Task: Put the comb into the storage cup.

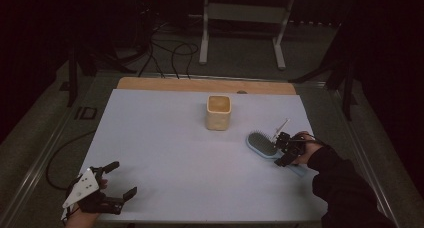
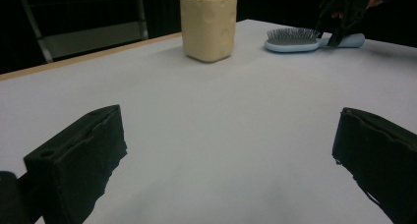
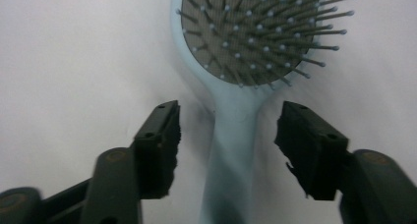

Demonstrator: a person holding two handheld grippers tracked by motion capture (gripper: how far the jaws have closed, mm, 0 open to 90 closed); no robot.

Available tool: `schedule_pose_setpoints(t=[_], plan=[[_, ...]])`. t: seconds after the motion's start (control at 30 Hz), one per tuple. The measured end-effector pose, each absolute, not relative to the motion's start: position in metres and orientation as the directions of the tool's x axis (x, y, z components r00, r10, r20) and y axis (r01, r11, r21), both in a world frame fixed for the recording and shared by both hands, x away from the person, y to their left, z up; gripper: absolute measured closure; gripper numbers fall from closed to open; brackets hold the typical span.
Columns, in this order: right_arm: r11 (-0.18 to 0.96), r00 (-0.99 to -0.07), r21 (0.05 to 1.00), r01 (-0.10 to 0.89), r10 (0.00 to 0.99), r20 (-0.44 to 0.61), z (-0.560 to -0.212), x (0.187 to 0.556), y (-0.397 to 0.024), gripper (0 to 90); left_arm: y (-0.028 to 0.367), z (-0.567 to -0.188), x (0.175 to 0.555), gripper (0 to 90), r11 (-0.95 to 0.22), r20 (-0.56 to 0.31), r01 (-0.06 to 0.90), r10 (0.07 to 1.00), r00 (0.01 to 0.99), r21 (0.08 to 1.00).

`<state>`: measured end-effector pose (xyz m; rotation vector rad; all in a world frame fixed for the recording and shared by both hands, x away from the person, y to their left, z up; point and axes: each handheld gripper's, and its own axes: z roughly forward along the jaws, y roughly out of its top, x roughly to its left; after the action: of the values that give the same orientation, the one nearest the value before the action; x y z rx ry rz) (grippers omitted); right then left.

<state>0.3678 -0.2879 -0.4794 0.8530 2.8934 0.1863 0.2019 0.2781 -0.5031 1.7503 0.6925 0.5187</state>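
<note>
Down at the right gripper [image 3: 226, 140], the two black jaws stand apart on either side of a hairbrush's handle, with a clear gap between each pad and the handle; neither pad touches it. The hairbrush [image 3: 236, 130] lies flat on the white table cover, bristles up. Its body is pale blue plastic, with a slim handle that widens into an oval head. The head holds a dark cushion set with rows of thin dark pins, each ending in a small pale ball tip.

From the high view, the right gripper [image 1: 286, 149] sits over the handle while the brush head [image 1: 261, 143] points away from it toward the middle of the table. The hairbrush lies near the right edge of the white cover [image 1: 165, 153]. A hand in a dark sleeve [image 1: 345, 188] holds this gripper.

Just left of the brush and farther back stands a cream-coloured square cup [image 1: 218, 112], upright and apart from the brush. In the left gripper view the cup [image 2: 208, 26] has shallow round dimples on its sides, and the hairbrush [image 2: 295, 41] lies to its right.

The left gripper [image 1: 122, 180] rests at the near left corner of the cover, its jaws spread wide with nothing between them.
</note>
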Motion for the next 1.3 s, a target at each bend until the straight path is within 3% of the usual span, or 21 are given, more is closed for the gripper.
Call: schedule_pose_setpoints(t=[0.07,0.43,0.87,1.17,1.3], plan=[[0.833,-0.833,0.129,0.537,0.549,-0.077,-0.481,0.368,-0.287,51.3,0.278,-0.503,0.202,0.0,-0.201,0.000,0.188,0.683,0.731,0.961],[0.841,-0.837,0.096,0.533,0.540,-0.083,-0.486,0.373,-0.284,65.6,0.278,-0.503,0.202,0.0,-0.199,-0.002,0.189,0.684,0.730,0.962],[0.819,-0.817,0.092,0.566,0.572,-0.076,-0.489,0.374,-0.284,69.2,0.278,-0.504,0.202,0.0,-0.200,-0.004,0.192,0.683,0.731,0.961],[0.810,-0.808,0.144,0.569,0.583,-0.083,-0.490,0.369,-0.290,70.4,0.278,-0.503,0.202,0.0,-0.198,-0.005,0.192,0.683,0.730,0.961],[0.788,-0.795,0.213,0.578,0.603,-0.071,-0.490,0.366,-0.296,70.4,0.278,-0.503,0.202,0.0,-0.199,-0.005,0.192,0.684,0.729,0.961]])
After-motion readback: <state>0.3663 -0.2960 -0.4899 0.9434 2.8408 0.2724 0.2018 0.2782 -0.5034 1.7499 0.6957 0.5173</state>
